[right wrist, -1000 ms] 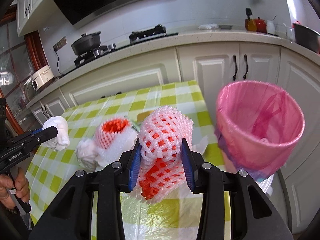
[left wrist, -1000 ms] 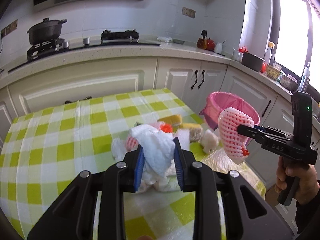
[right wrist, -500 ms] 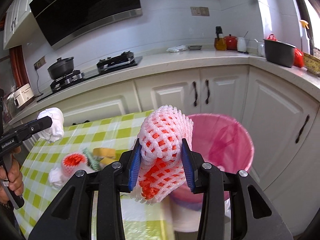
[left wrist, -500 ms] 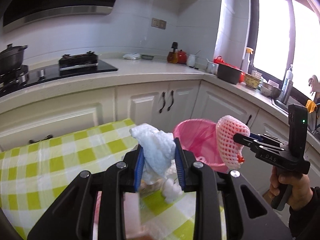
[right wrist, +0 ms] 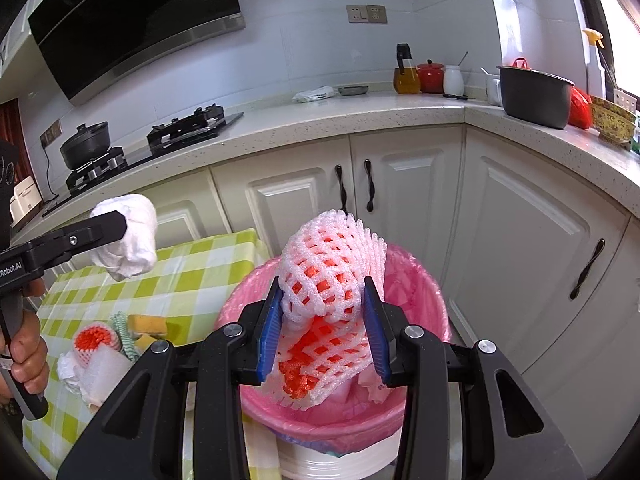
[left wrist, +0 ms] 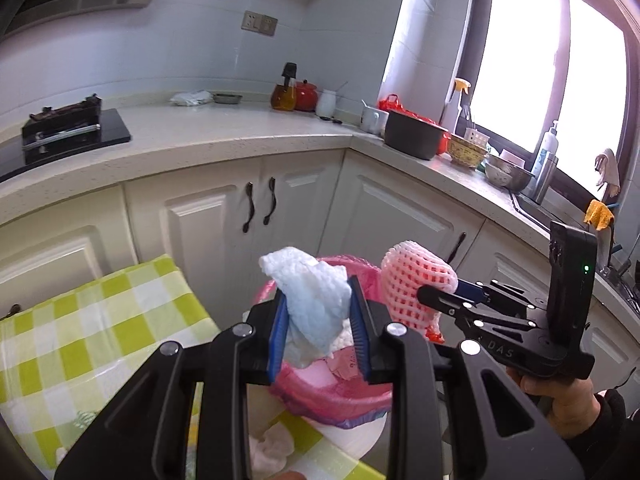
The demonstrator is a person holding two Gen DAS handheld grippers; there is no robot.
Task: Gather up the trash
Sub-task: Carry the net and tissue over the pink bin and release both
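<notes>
My left gripper (left wrist: 319, 330) is shut on a crumpled white tissue (left wrist: 316, 304) and holds it above the near rim of the bin with the pink liner (left wrist: 332, 398). The tissue also shows in the right wrist view (right wrist: 128, 236). My right gripper (right wrist: 324, 330) is shut on a pink and orange foam fruit net (right wrist: 328, 304) and holds it over the bin's opening (right wrist: 424, 308). The net also shows in the left wrist view (left wrist: 412, 284). Some paper trash lies inside the bin.
The table with the green checked cloth (right wrist: 188, 280) stands left of the bin and bears another foam net (right wrist: 94, 340), yellow sponges (right wrist: 146, 326) and tissue scraps. White cabinets (right wrist: 400, 184) and a cluttered counter (left wrist: 412, 140) stand behind.
Both grippers have moved right from above the table toward the bin, each still holding its piece of trash. The bin now lies right under them.
</notes>
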